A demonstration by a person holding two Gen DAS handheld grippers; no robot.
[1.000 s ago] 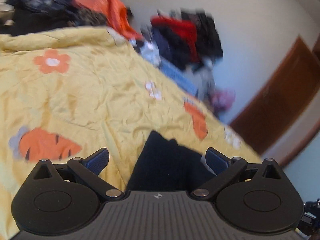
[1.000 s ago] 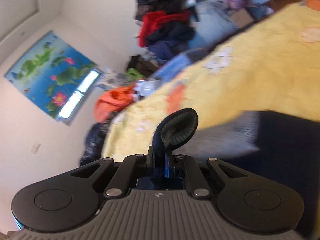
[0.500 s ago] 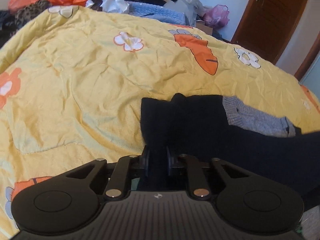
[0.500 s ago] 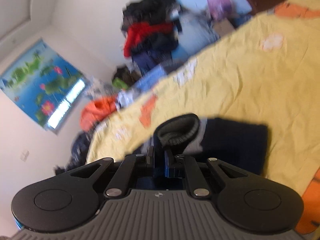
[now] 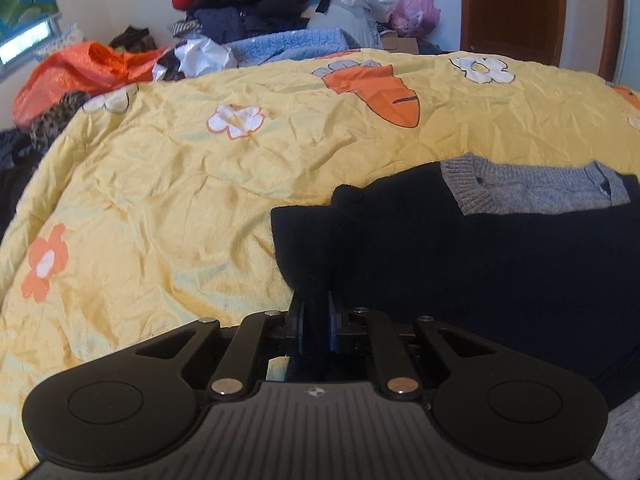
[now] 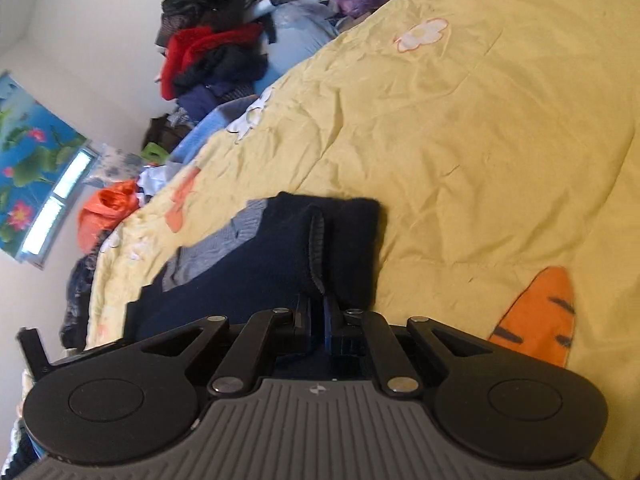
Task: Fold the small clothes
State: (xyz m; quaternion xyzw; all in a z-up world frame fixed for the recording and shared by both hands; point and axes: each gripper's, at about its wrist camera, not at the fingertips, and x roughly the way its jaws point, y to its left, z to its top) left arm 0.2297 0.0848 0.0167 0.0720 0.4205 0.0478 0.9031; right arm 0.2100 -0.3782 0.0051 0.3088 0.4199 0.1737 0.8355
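Observation:
A dark navy sweater with a grey knit panel lies on the yellow flowered bed cover. My left gripper has its jaws closing, and a fold of the sweater's near left corner is pinched between the pads. In the right wrist view the sweater lies low on the cover. My right gripper is shut on a ribbed dark edge of it, which stands up in a fold just beyond the fingertips.
A heap of clothes is piled against the far wall, with a blue knit, an orange bag and a pink bag along the bed's far edge. A brown door stands at the back right.
My left gripper went from wide open to pinching the sweater's corner and rolled level. My right gripper sank toward the bed with the ribbed edge, which now lies lower.

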